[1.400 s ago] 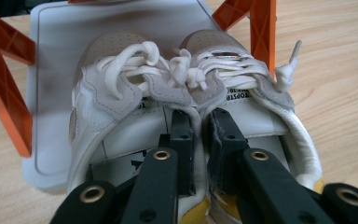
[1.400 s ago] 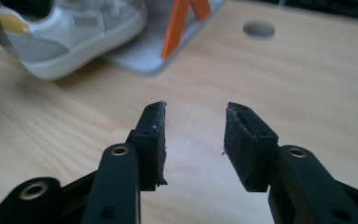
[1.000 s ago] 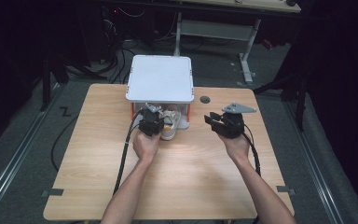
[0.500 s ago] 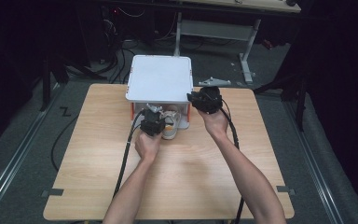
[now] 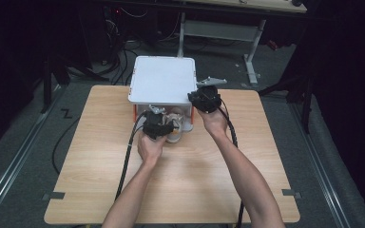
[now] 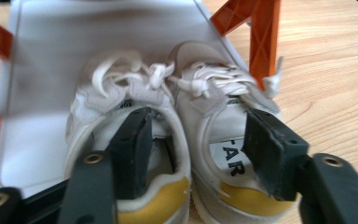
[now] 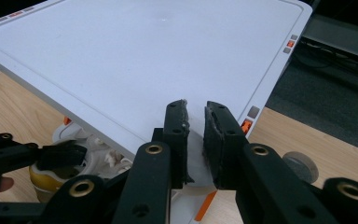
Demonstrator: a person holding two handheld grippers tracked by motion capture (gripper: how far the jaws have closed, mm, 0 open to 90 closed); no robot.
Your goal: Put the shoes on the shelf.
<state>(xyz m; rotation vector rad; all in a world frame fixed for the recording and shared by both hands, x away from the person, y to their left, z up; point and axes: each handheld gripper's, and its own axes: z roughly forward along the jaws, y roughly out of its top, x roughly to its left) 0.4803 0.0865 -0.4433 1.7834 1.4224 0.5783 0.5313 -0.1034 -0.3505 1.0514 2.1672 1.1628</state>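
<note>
Grippers at the shoe rack

High view: left gripper [image 5: 159, 124] sits on the shoes [image 5: 177, 128] under the rack [image 5: 161, 80], mid-table [image 5: 100, 156]; right gripper [image 5: 203, 99] is at the rack's right corner.

Left gripper view: jaws spread, one inside the left shoe [image 6: 121, 140], one in the right shoe [image 6: 223, 130].

Right gripper view: jaws nearly closed over the rack's top [image 7: 144, 60] at its edge; grip unclear.

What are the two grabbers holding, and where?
The left hand-held gripper straddles the pair of white shoes, jaws inside their openings. The right hand-held gripper pinches the white lid's corner.
</note>
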